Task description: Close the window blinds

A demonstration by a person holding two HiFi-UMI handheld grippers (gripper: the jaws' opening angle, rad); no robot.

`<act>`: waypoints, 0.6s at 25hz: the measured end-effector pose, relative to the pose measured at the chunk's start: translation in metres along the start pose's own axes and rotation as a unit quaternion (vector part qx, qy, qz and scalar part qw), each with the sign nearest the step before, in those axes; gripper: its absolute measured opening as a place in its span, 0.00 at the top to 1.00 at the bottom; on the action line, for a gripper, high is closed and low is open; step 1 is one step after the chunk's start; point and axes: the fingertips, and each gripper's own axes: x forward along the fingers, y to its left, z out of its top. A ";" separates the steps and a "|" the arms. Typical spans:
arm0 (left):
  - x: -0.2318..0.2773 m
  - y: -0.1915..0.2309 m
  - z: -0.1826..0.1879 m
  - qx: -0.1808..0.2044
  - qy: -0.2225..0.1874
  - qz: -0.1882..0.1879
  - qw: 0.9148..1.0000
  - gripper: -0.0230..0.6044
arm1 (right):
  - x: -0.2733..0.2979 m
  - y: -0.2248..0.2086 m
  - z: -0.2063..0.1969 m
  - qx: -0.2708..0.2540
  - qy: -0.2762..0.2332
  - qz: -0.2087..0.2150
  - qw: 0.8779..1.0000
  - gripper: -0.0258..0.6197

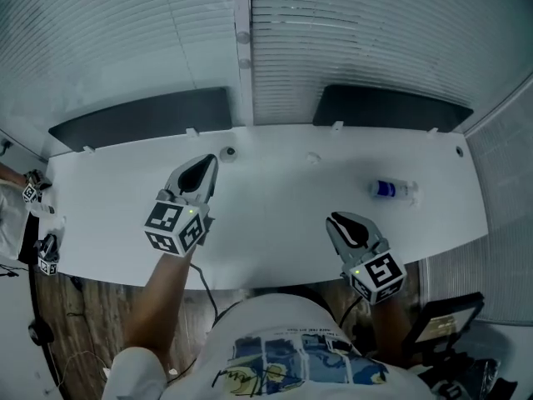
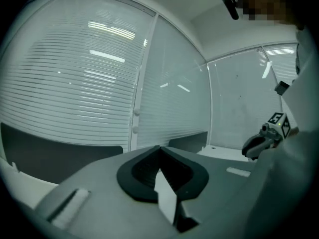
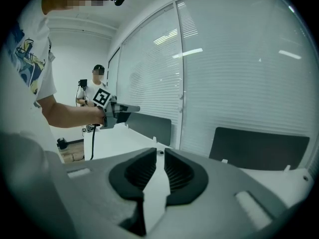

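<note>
- White slatted window blinds: left panel point(image 1: 125, 32) and right panel point(image 1: 366, 32), both lowered behind the desk, split by a white window post point(image 1: 242, 48); slats show as fine horizontal lines, and how tightly they are tilted cannot be told
- Two dark grey flat screens point(image 1: 141, 117) stand along the back edge of the white desk point(image 1: 275, 215), covering the blinds' bottom ends
- Desk mostly bare; a clear plastic bottle with blue label point(image 1: 391, 190) lies at its right, well apart from both tools
- Left gripper point(image 1: 208, 163) is clenched on nothing, over the desk, pointing at the post, near the blinds but not touching them
- Right gripper point(image 1: 337, 221) has its jaws a thin slit apart and empty; it sits at the near desk edge, farther from the blinds
</note>
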 end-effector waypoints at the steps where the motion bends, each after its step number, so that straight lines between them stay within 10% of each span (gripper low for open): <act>1: -0.010 -0.006 -0.004 0.005 0.004 -0.007 1.000 0.96 | 0.000 0.004 0.001 -0.001 0.000 -0.001 1.000 0.90; 15: -0.100 -0.083 -0.051 0.031 0.049 -0.114 0.992 0.96 | -0.005 0.059 -0.001 0.006 -0.010 -0.019 1.000 0.90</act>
